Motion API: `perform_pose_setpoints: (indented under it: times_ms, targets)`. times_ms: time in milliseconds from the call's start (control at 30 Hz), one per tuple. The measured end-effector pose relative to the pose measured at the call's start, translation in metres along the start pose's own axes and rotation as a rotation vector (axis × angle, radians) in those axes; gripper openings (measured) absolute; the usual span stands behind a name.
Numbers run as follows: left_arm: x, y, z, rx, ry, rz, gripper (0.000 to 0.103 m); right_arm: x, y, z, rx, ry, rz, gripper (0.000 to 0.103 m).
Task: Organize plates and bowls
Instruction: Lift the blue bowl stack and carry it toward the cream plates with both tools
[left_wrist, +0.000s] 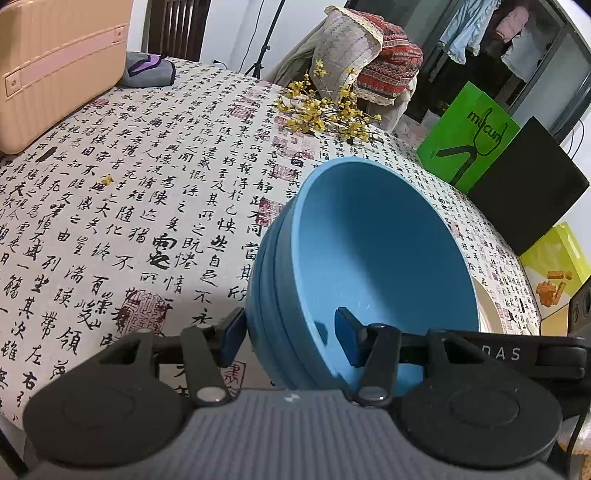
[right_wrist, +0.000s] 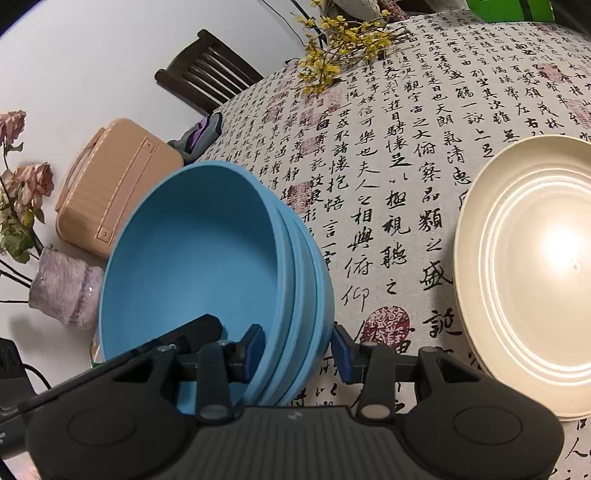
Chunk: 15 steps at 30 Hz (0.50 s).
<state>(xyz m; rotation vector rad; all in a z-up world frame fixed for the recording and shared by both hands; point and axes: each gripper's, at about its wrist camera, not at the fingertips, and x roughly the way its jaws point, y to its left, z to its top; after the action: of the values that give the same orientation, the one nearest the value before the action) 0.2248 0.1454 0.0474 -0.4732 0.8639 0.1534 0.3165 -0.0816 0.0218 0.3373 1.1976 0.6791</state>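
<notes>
Both grippers grasp one stack of nested blue bowls (left_wrist: 369, 258) at once: the left gripper (left_wrist: 290, 338) pinches the rim wall on one side, one pad outside and one inside the top bowl, and the right gripper (right_wrist: 297, 350) does the same on the opposite side. The stack looks carried above the tablecloth (left_wrist: 147, 206), tilted toward each camera; whether its base touches the cloth is hidden. To do this step well, I'd keep both hands level with each other and moving together so the nested bowls don't twist or slip apart, and keep the squeeze even, since the pads bite several rim layers. Probable target is near the cream plate (right_wrist: 535, 273), which sits on the cloth just beside the stack in the right wrist view; lower gently, base first, then let go. The bowls are matte blue, smooth, deep, probably plastic; three or four stepped rims show, exact count unclear. A yellow flower sprig (left_wrist: 325, 107) lies well apart.
</notes>
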Motion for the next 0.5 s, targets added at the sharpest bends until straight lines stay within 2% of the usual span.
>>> perform_pose_setpoints:
  times_ms: [500]
  targets:
    - [0.001,-0.015,0.002,0.025,-0.009,-0.048,0.053,-0.021,-0.009,-0.001,0.026,-0.057,-0.023,0.041]
